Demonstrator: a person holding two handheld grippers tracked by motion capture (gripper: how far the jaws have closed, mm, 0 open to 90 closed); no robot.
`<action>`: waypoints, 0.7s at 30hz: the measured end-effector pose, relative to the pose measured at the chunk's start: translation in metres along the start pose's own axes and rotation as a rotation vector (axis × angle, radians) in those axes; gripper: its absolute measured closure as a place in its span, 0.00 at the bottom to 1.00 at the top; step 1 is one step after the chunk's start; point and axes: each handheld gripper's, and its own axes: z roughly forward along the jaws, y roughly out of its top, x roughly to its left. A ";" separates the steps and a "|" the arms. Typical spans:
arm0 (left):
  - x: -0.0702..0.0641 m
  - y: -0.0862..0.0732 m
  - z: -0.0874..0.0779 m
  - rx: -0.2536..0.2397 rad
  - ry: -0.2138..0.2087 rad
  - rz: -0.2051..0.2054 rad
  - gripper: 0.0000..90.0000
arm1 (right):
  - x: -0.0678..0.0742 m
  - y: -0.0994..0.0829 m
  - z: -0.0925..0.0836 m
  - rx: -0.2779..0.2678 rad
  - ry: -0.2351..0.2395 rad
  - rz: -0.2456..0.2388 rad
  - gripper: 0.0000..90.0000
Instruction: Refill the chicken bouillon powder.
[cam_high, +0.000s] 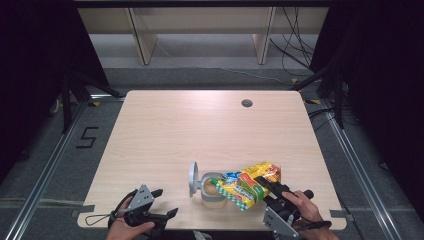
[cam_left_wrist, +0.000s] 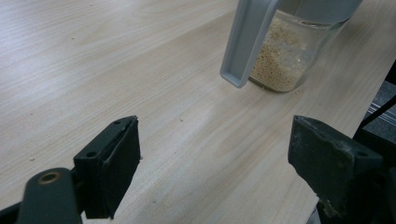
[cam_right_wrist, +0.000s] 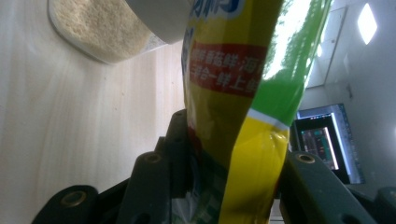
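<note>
A glass jar (cam_high: 212, 189) of pale grains stands near the table's front edge, its grey hinged lid (cam_high: 193, 179) flipped open to the left. A yellow and green packet (cam_high: 250, 184) lies tilted with its far end over the jar's mouth. My right gripper (cam_high: 266, 184) is shut on the packet's near end. In the right gripper view the packet (cam_right_wrist: 233, 93) runs up between both jaws toward the jar (cam_right_wrist: 102, 32). My left gripper (cam_high: 166, 201) rests open at the front left, nothing between its jaws; its own view faces the jar (cam_left_wrist: 280, 60) and lid (cam_left_wrist: 245, 42).
The wooden table (cam_high: 200, 130) has a round cable hole (cam_high: 246, 103) at its back right. Beyond the far edge stand shelf legs (cam_high: 142, 45) with loose cables on the floor. Dark stands flank the table on both sides.
</note>
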 end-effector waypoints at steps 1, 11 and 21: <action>0.000 0.000 0.000 -0.001 0.000 0.000 0.18 | 0.008 -0.001 -0.002 0.037 0.000 0.123 0.73; 0.000 0.000 0.000 -0.002 0.000 0.002 0.18 | 0.008 -0.009 -0.003 -0.011 0.024 0.302 0.74; 0.000 0.000 -0.001 -0.004 0.001 0.001 0.18 | 0.002 -0.024 0.014 -0.103 0.052 0.508 0.76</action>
